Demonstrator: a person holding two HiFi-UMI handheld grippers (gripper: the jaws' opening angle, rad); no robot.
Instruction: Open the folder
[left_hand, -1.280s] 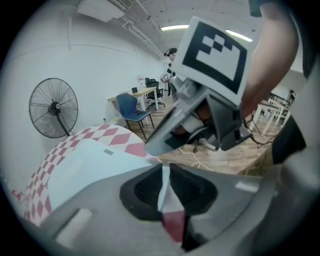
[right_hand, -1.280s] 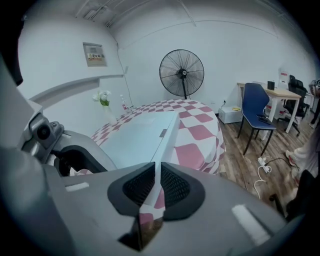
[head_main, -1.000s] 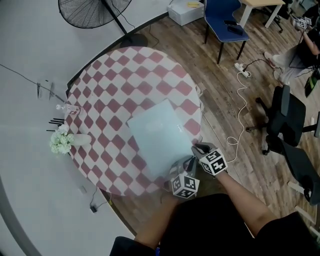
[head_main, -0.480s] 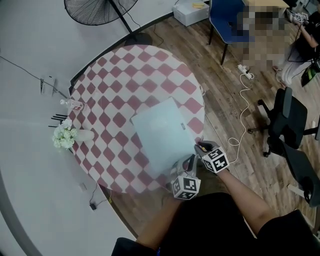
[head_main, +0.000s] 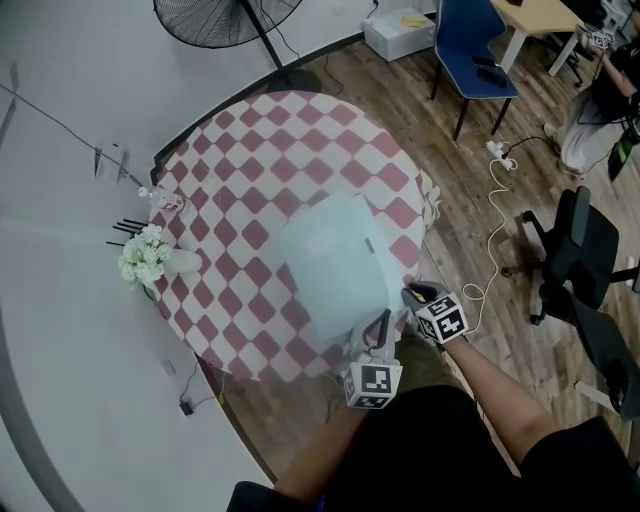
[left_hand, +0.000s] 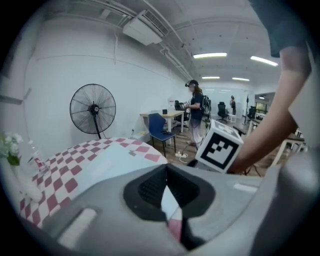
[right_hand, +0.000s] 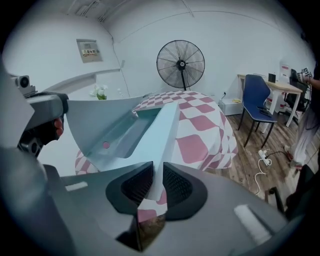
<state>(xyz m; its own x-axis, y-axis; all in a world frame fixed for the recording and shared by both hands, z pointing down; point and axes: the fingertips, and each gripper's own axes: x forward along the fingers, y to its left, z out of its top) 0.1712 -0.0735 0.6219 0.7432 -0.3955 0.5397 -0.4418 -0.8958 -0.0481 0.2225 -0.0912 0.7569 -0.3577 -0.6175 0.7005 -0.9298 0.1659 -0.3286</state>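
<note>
A pale blue-green folder (head_main: 335, 265) lies on the round table with its pink-and-white checked cloth (head_main: 260, 150), near the front right edge. My left gripper (head_main: 380, 322) is shut on the near edge of the folder's top cover (left_hand: 110, 165) and holds it raised off the table. The right gripper view shows that cover (right_hand: 105, 125) lifted at the left, with the left gripper (right_hand: 40, 125) on it. My right gripper (head_main: 412, 293) is shut on the edge of the lower cover (right_hand: 162, 135), which stays flat on the cloth.
White flowers (head_main: 145, 258) and a small bottle (head_main: 160, 200) stand at the table's left edge. A standing fan (head_main: 225, 20) is behind the table. A blue chair (head_main: 475, 45), a floor cable (head_main: 495, 150) and a black office chair (head_main: 580, 250) are at the right.
My left gripper has risen with the folder's top cover, which now stands off the lower one. The right gripper has stayed where it was.
</note>
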